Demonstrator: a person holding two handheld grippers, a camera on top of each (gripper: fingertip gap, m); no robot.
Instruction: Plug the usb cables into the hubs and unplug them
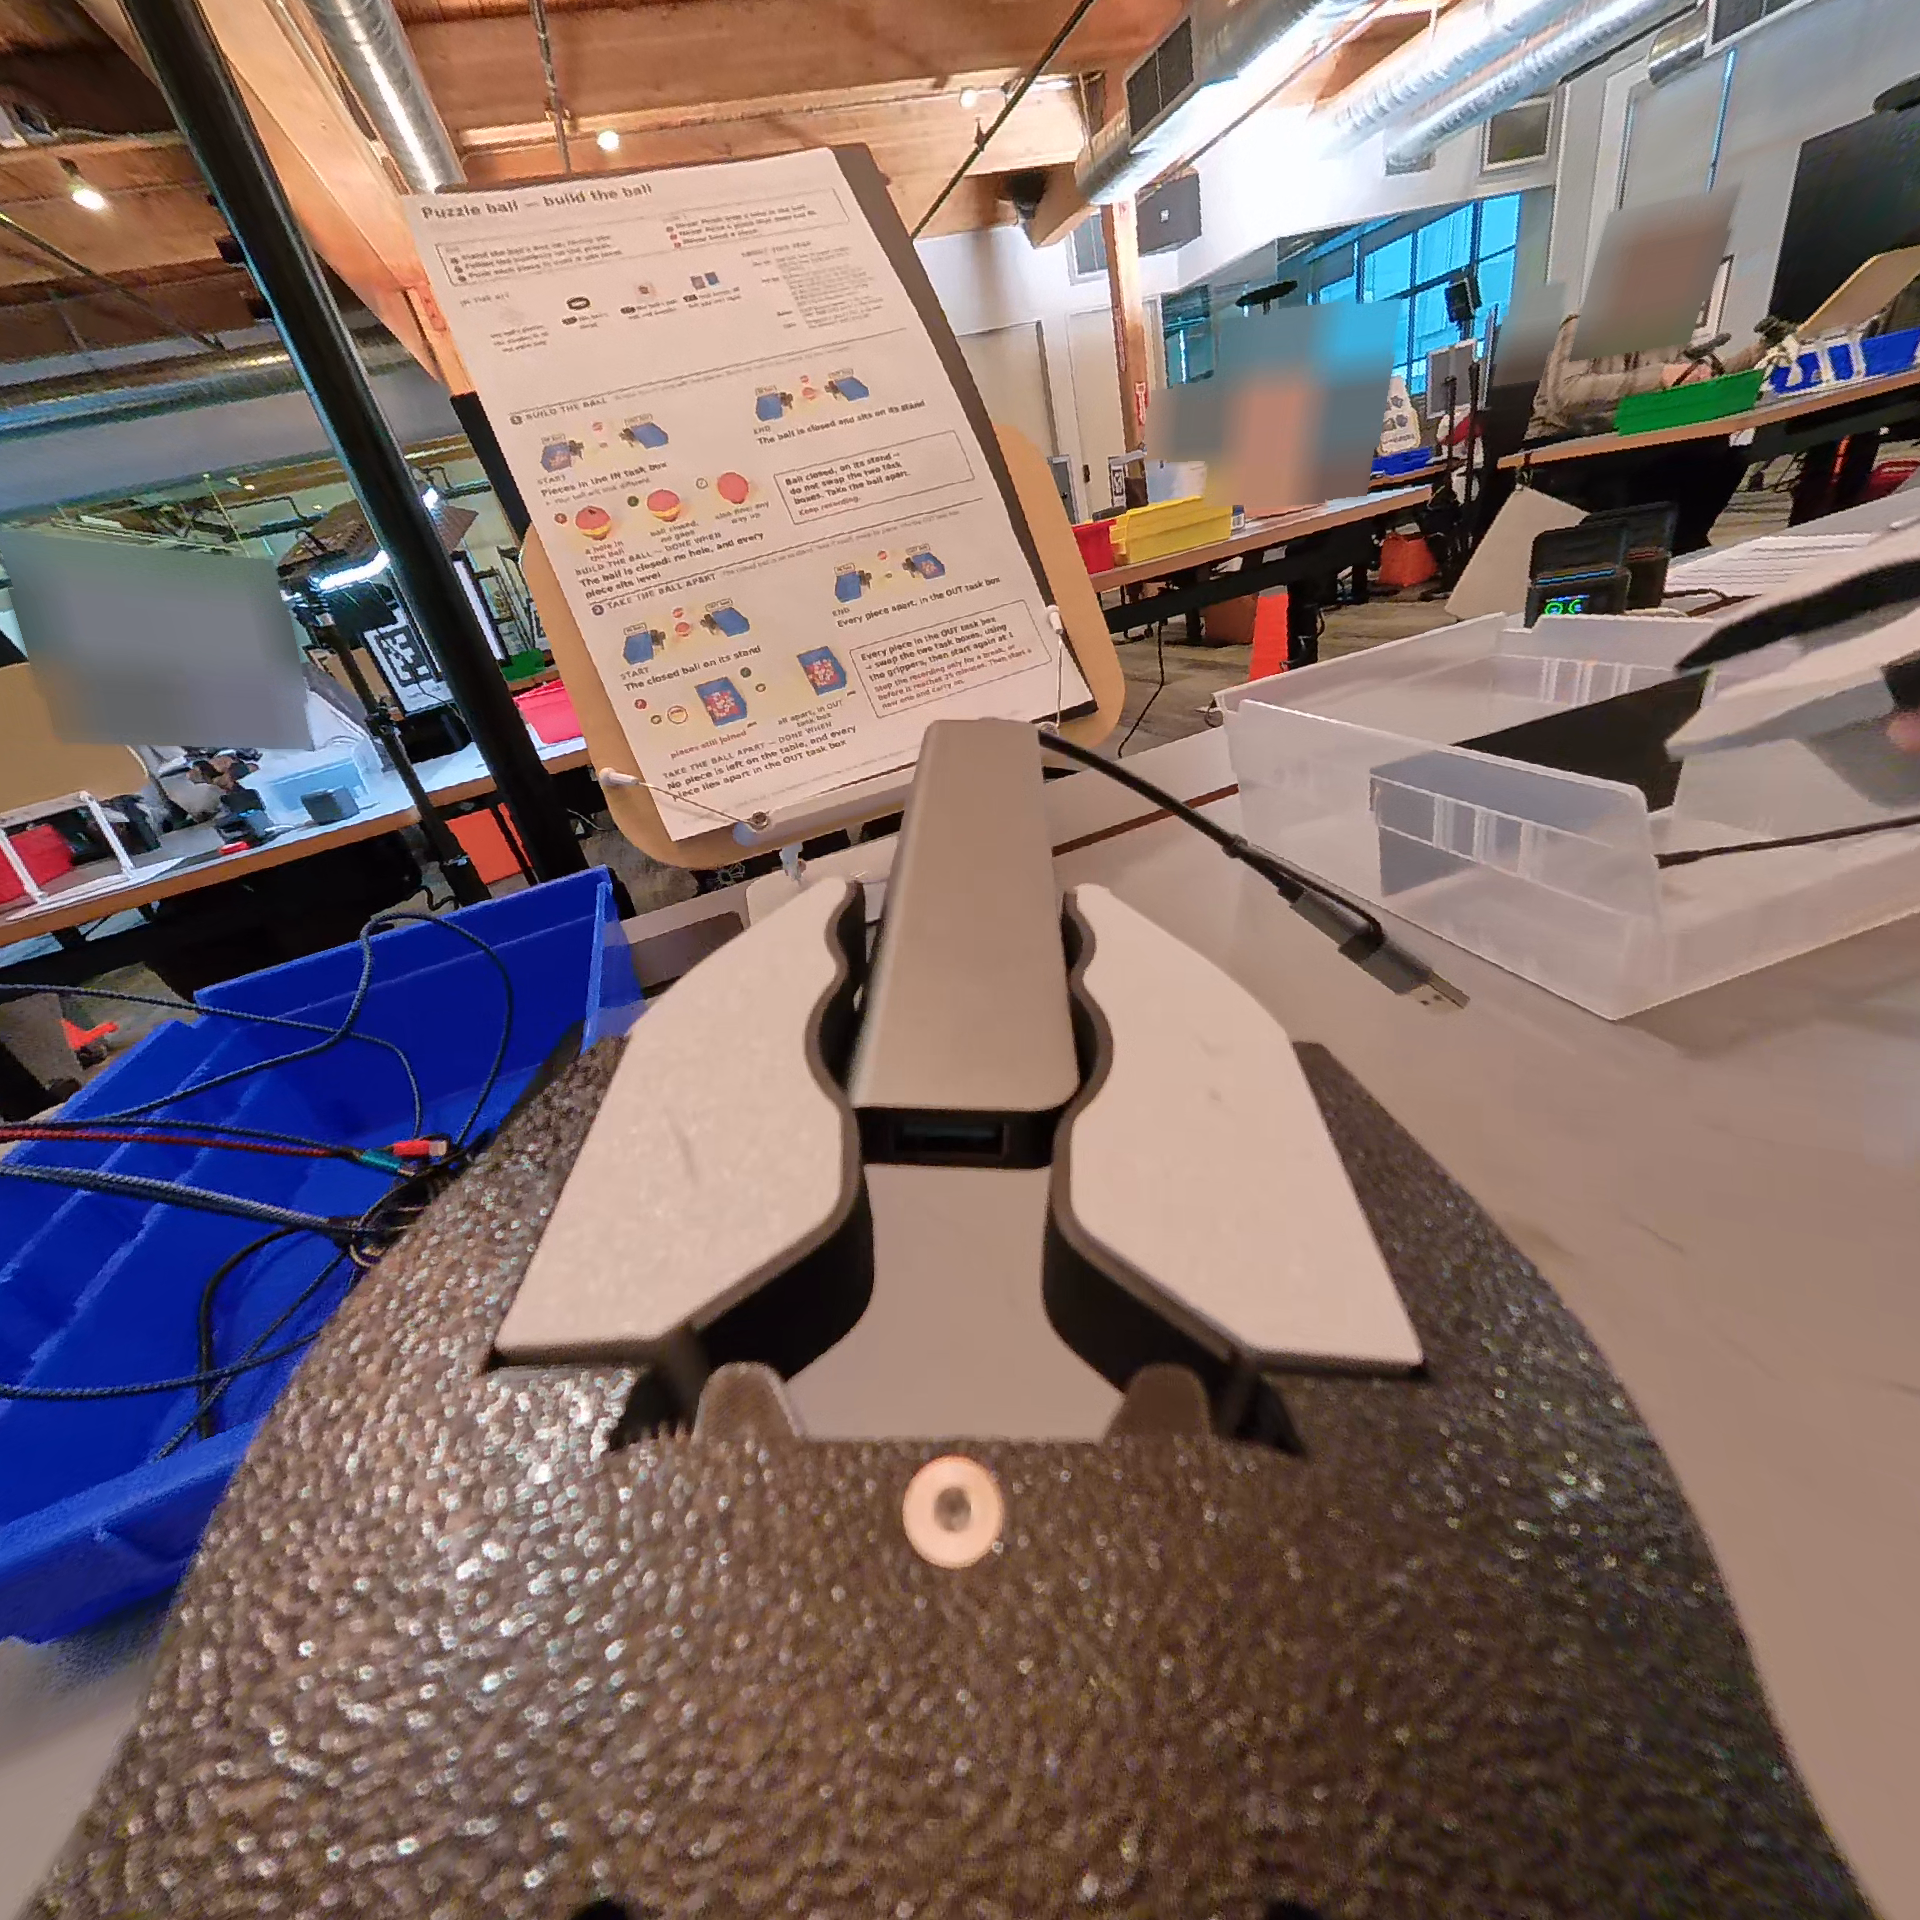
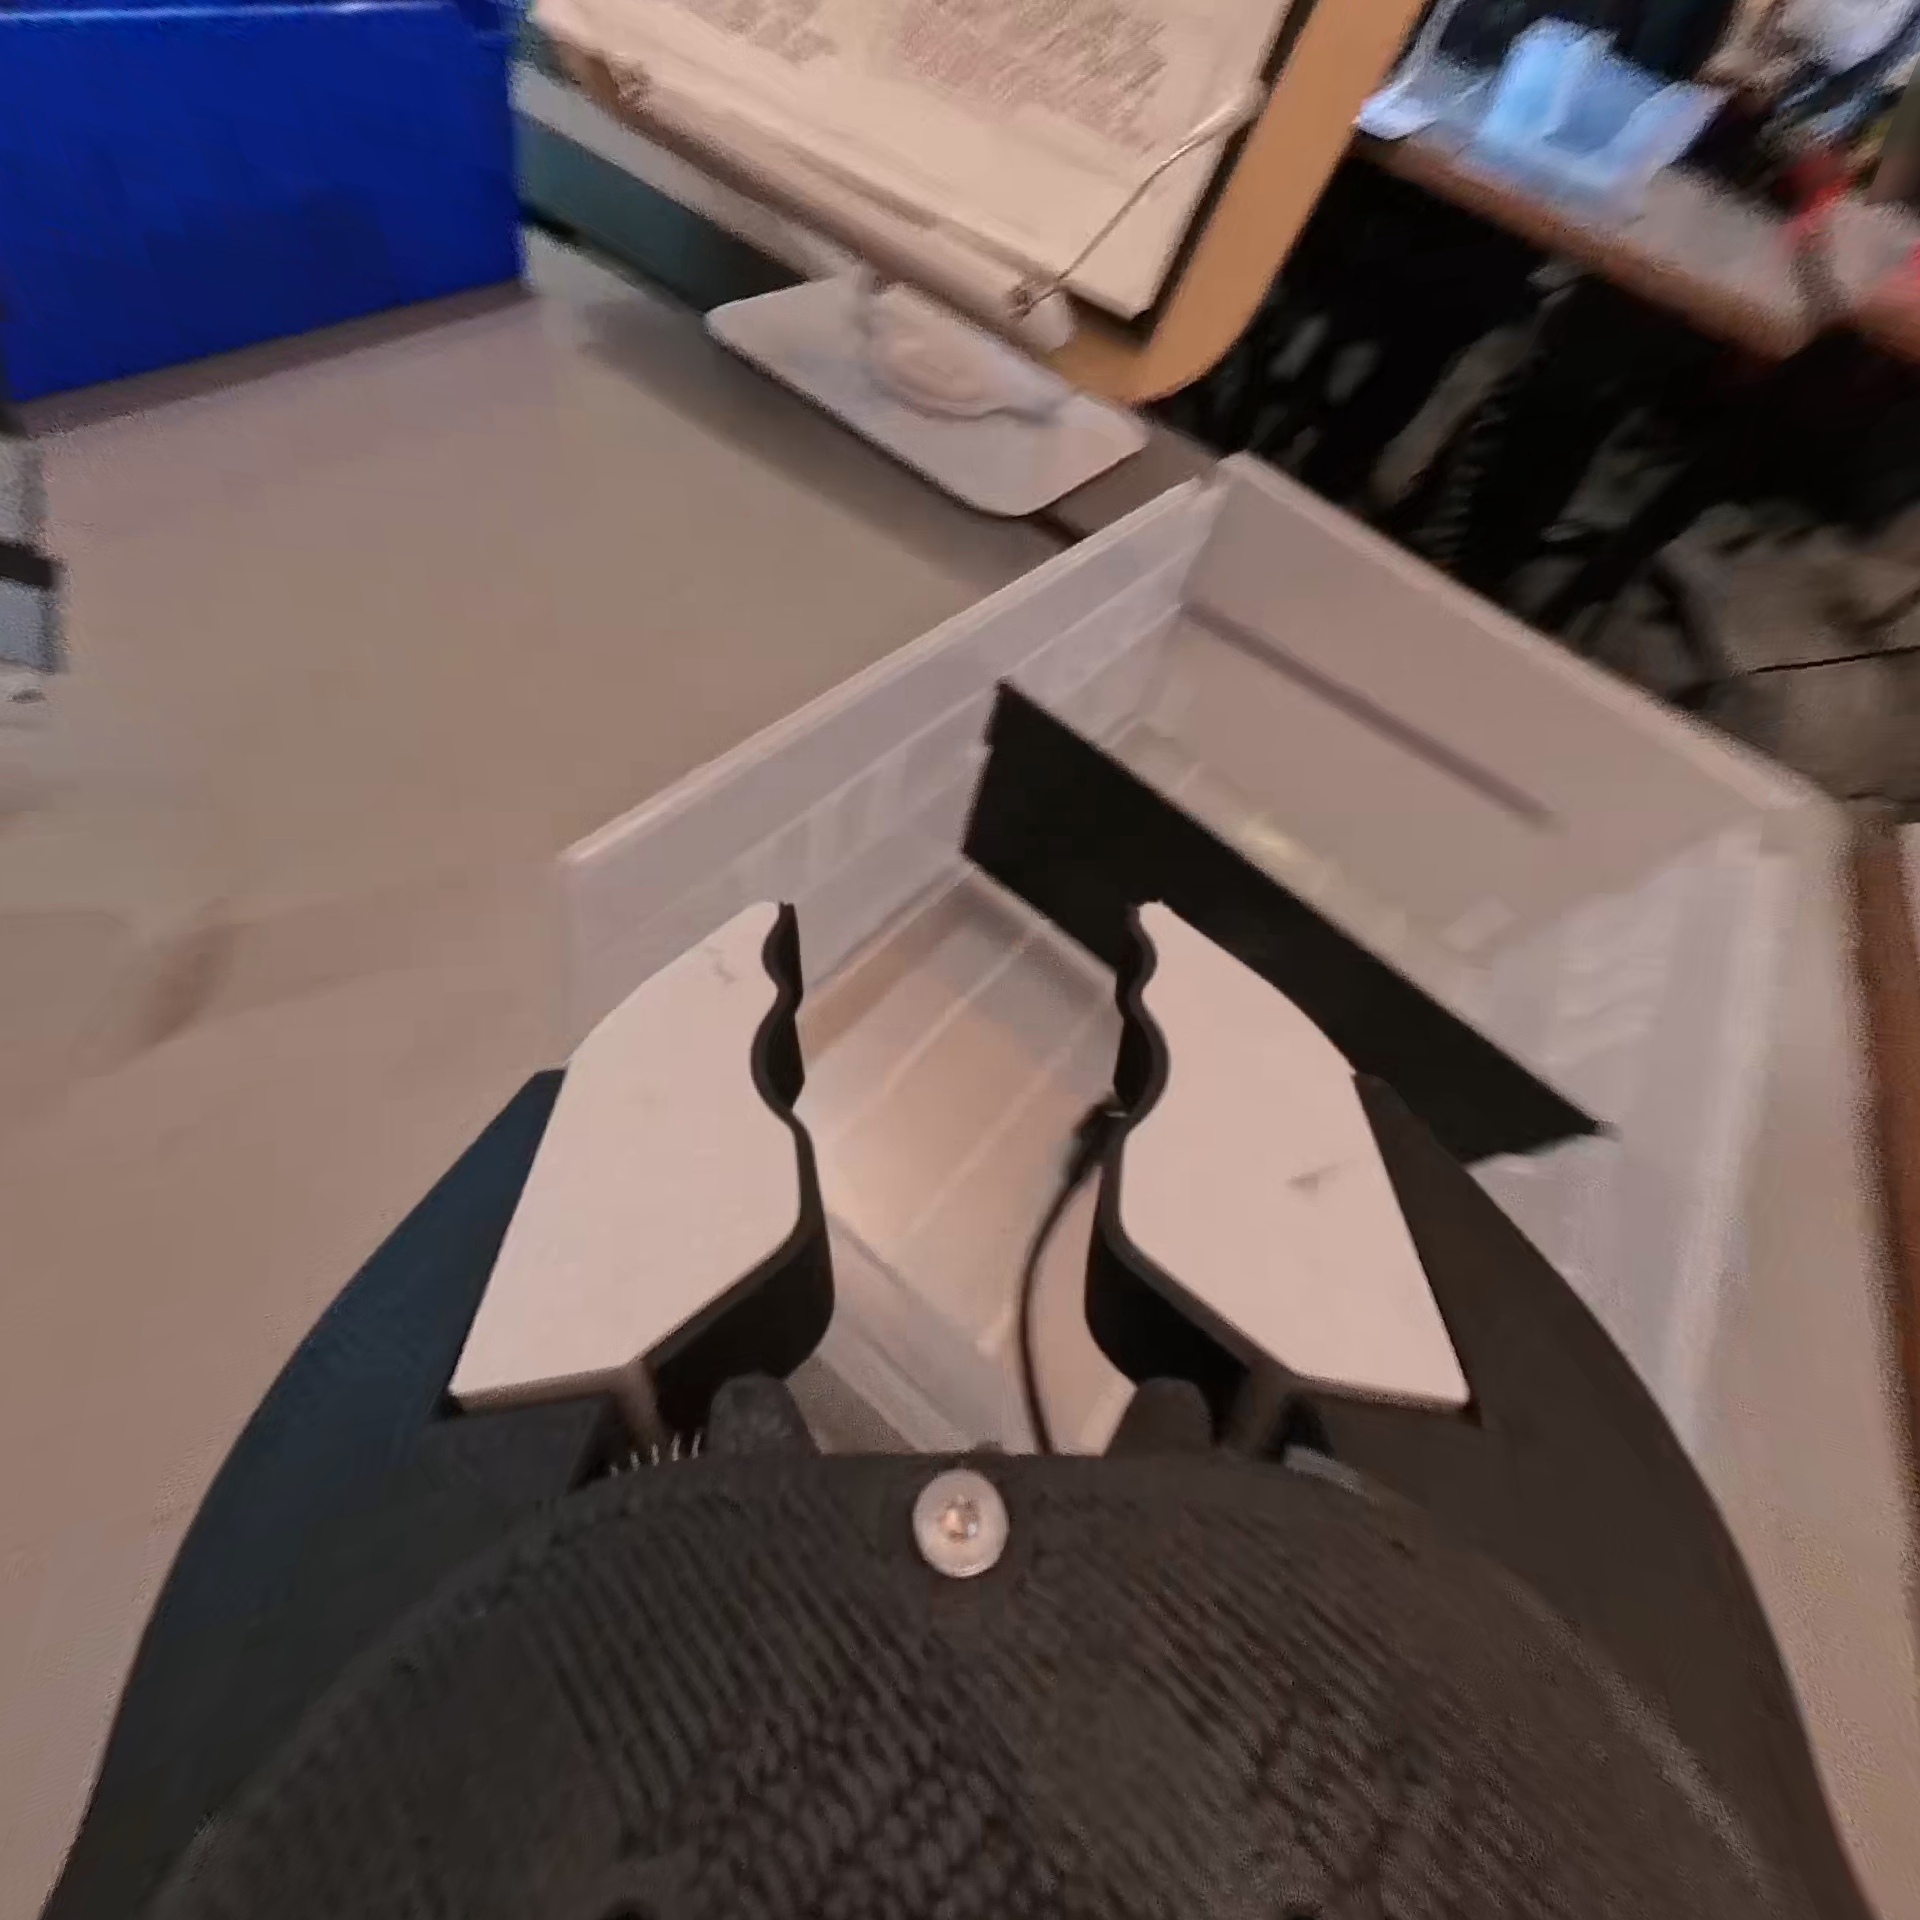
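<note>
My left gripper [image 1: 961, 906] is shut on a grey USB hub [image 1: 966, 997] and holds it up off the table, long end pointing away. An empty port [image 1: 948, 1138] on the hub's near end faces the camera. The hub's own black cable ends in a USB plug [image 1: 1397, 971] that hangs free to the right. My right gripper [image 2: 961, 925] is open, low over a clear plastic bin [image 2: 1351, 582]. A thin black cable [image 2: 1039, 1278] runs along the inside of its right finger. The right gripper also shows in the left wrist view [image 1: 1808, 675].
A blue bin [image 1: 312, 1039] at the left holds several loose braided cables [image 1: 395, 1153]. An instruction sheet on a stand [image 1: 779, 499] is behind the hub. A black panel [image 2: 1143, 862] lies in the clear bin. Other tables, bins and people are far behind. There is about 35 cm between the tips of the two grippers.
</note>
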